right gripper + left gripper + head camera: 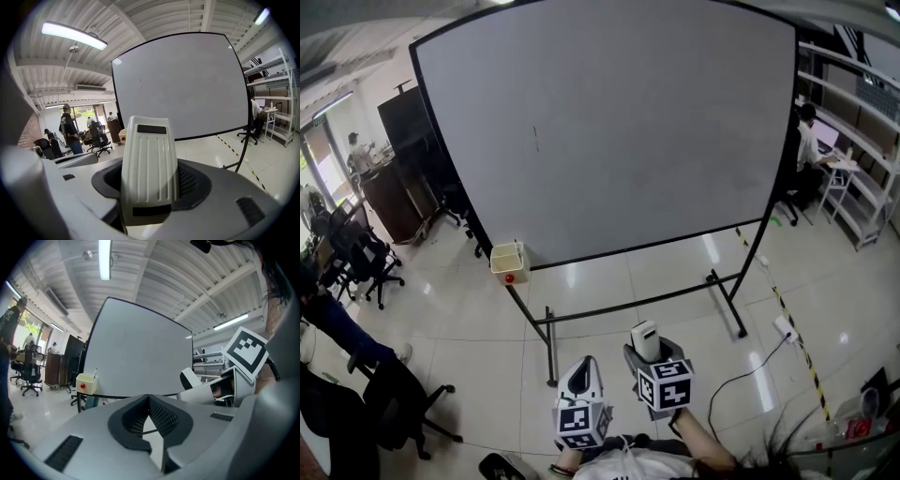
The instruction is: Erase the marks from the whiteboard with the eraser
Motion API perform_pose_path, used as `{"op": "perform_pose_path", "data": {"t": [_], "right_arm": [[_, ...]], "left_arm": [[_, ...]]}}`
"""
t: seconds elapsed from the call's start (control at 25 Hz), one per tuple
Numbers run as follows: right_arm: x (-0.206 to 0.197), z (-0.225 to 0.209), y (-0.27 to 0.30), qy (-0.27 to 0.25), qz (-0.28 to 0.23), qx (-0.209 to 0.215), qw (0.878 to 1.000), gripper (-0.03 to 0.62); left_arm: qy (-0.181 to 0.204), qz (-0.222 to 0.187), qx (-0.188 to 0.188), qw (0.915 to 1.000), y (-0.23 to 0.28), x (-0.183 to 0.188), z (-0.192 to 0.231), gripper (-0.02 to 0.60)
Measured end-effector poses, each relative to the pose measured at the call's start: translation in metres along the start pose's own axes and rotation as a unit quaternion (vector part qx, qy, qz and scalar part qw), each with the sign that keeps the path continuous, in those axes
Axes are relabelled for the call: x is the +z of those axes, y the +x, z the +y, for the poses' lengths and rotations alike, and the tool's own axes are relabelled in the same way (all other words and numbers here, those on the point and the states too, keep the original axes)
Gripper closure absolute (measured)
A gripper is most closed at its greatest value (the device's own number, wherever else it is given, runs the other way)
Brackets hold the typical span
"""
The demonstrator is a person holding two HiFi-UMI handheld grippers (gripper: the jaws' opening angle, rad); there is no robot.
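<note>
The big whiteboard (609, 122) stands on a black wheeled frame ahead of me, with one small dark mark (535, 139) on its left half. That mark (140, 80) also shows in the right gripper view on the whiteboard (187, 84). My right gripper (645, 351) is shut on a white ribbed eraser (645, 337), held well short of the board. The eraser (149, 164) fills the jaws of the right gripper (150, 185). My left gripper (584, 367) hangs beside it, shut and empty (149, 404). From the left gripper view I see the whiteboard (136, 352) and the eraser's tip (187, 378).
A cream box (508, 262) with a red dot hangs at the board's lower left corner. Office chairs (366, 258) and dark cabinets stand at the left. At the right are a seated person (811, 141), shelves (862, 178), a floor cable (750, 370) and striped tape (792, 323).
</note>
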State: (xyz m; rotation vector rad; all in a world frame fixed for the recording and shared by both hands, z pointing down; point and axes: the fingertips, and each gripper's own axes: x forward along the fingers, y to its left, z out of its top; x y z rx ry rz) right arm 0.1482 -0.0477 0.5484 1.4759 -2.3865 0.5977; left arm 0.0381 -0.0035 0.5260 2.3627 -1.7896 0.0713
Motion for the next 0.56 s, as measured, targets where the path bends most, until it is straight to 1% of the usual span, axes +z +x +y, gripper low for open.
{"op": "perform_pose_path", "data": {"t": [0.2, 0.36, 0.48, 0.56], "right_arm": [[-0.007, 0.012, -0.002, 0.01, 0.003, 0.003, 1.0, 0.321], [-0.017, 0.028, 0.003, 0.007, 0.012, 0.01, 1.0, 0.321], [-0.02, 0.033, 0.006, 0.008, 0.015, 0.01, 1.0, 0.321], [-0.021, 0.036, 0.008, 0.009, 0.016, 0.01, 1.0, 0.322]], "left_arm": [[0.01, 0.003, 0.007, 0.9999, -0.005, 0.007, 0.01, 0.595], [0.004, 0.012, 0.005, 0.9999, -0.013, 0.001, 0.019, 0.595], [0.002, 0.014, 0.008, 0.9999, -0.015, -0.001, 0.025, 0.595], [0.002, 0.015, 0.003, 0.9999, -0.015, -0.003, 0.027, 0.595]]}}
